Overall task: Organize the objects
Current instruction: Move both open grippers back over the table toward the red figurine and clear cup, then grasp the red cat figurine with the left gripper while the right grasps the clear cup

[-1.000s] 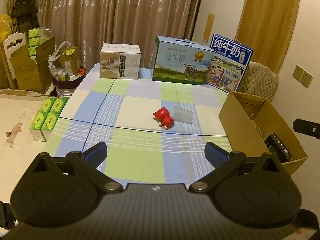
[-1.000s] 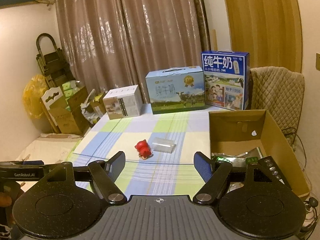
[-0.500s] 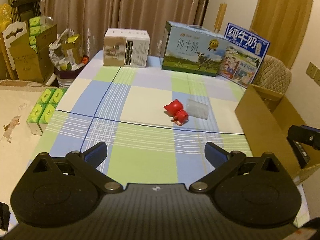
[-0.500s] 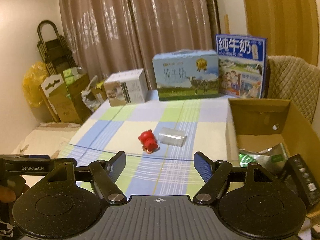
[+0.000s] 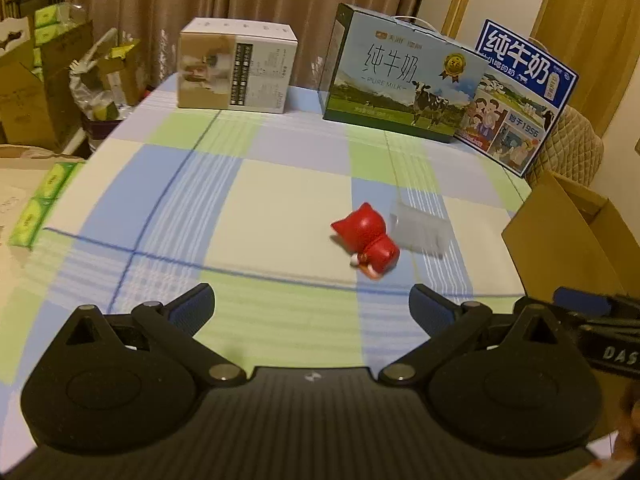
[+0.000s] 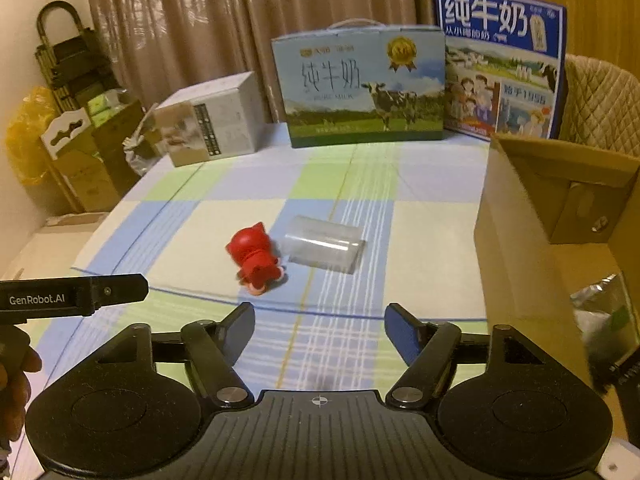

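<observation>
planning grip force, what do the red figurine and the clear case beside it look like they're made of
Red figurine: likely hard moulded plastic or vinyl, glossy; highlights glint on its rounded head.
Clear case: looks like thin transparent plastic; the tablecloth stripes show through, and bright glare runs along its top. Both are slightly blurred, so this is tentative.

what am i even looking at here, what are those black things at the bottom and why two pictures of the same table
Each picture comes from a camera mounted on a hand-held grasping tool; a person carries one in each hand. The black shapes are the tool's body and its two blue-padded fingers. One view is from the left tool, the other from the right tool. Both are open and hold nothing. On the checked tablecloth lie a red toy figure and a clear plastic case, side by side. Three cartons stand at the far edge, and an open cardboard box sits to the right.
</observation>
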A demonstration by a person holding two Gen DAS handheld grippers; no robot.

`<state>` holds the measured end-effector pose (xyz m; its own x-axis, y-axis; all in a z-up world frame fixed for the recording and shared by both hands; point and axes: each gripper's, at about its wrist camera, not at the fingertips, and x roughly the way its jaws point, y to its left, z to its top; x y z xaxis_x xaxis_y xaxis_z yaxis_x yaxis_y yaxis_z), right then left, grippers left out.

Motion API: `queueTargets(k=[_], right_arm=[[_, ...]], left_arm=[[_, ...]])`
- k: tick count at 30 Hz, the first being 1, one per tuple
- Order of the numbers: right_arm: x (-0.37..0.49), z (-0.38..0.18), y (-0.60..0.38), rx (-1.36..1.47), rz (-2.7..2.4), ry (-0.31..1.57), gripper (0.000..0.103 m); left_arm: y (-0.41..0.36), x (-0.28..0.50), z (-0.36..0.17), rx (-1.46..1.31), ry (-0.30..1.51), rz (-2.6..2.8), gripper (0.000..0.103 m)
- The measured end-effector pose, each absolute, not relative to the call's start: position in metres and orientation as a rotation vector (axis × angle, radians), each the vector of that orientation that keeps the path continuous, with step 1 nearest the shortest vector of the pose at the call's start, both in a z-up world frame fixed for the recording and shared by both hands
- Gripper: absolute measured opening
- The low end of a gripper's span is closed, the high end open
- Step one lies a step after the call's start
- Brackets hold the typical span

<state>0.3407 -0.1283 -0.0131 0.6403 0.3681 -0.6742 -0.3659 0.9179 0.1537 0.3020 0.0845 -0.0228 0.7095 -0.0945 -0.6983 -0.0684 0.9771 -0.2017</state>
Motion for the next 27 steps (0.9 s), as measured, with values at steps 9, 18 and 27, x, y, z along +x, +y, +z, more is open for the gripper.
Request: queueTargets(k=[9,18,27], right_arm=[[0.396,-0.039,-0.123,0.0,0.363,0.822,0.047],[0.415,-0.058,-0.136,0.042,0.304,0.862,0.047],[0.421,-0.062,-0.141,0.05,0.287,0.869,0.047]], left_arm=[[0.071,0.351,-0.048,-0.205,0.815,-0.06,0.093],[0.047,0.394,-0.065,-0.189,0.824,-0.126,0.087],[0.035,0.423,-0.082,-0.156,0.861,-0.142,0.063]])
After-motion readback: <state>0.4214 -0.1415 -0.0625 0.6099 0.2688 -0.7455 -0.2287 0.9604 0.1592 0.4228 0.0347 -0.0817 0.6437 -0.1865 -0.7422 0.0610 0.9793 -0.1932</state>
